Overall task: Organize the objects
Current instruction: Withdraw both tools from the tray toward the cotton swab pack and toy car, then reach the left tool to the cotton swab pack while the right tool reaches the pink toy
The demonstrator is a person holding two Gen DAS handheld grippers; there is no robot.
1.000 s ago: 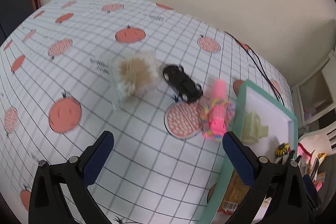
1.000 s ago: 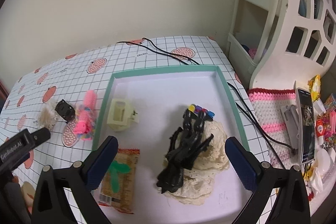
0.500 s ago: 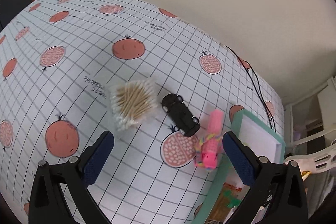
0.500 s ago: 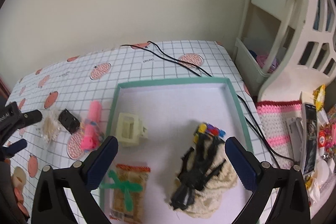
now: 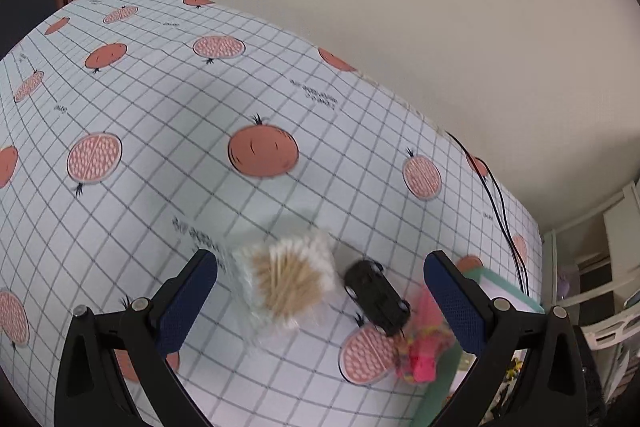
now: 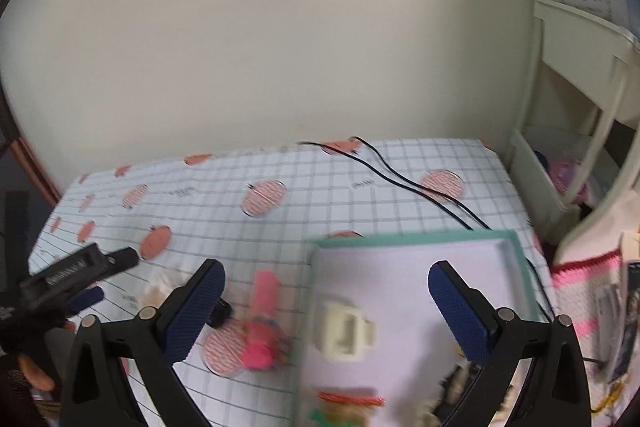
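A clear bag of cotton swabs (image 5: 290,285) lies on the grid-patterned tablecloth (image 5: 200,131), between the fingers of my open left gripper (image 5: 320,291), which hovers above it. Right of the bag sit a black toy car (image 5: 376,297) and a pink toy (image 5: 424,343) with a coloured band. The pink toy (image 6: 262,323) also shows in the right wrist view, left of the green-rimmed tray (image 6: 416,239). My right gripper (image 6: 326,301) is open over the tray's left edge. A cream plastic piece (image 6: 346,333) lies in the tray. My left gripper (image 6: 76,277) appears at far left.
A black cable (image 6: 404,183) runs across the back of the table towards the tray. A white shelf unit (image 6: 576,99) stands at the right, with a pink-and-white knitted cloth (image 6: 580,279) below it. A snack packet (image 6: 348,405) lies at the tray's near edge, blurred. A beige wall backs the table.
My left gripper has moved forward and left, so the swab bag now sits between its fingers. My right gripper has shifted left and lower, from the tray's middle to its left edge.
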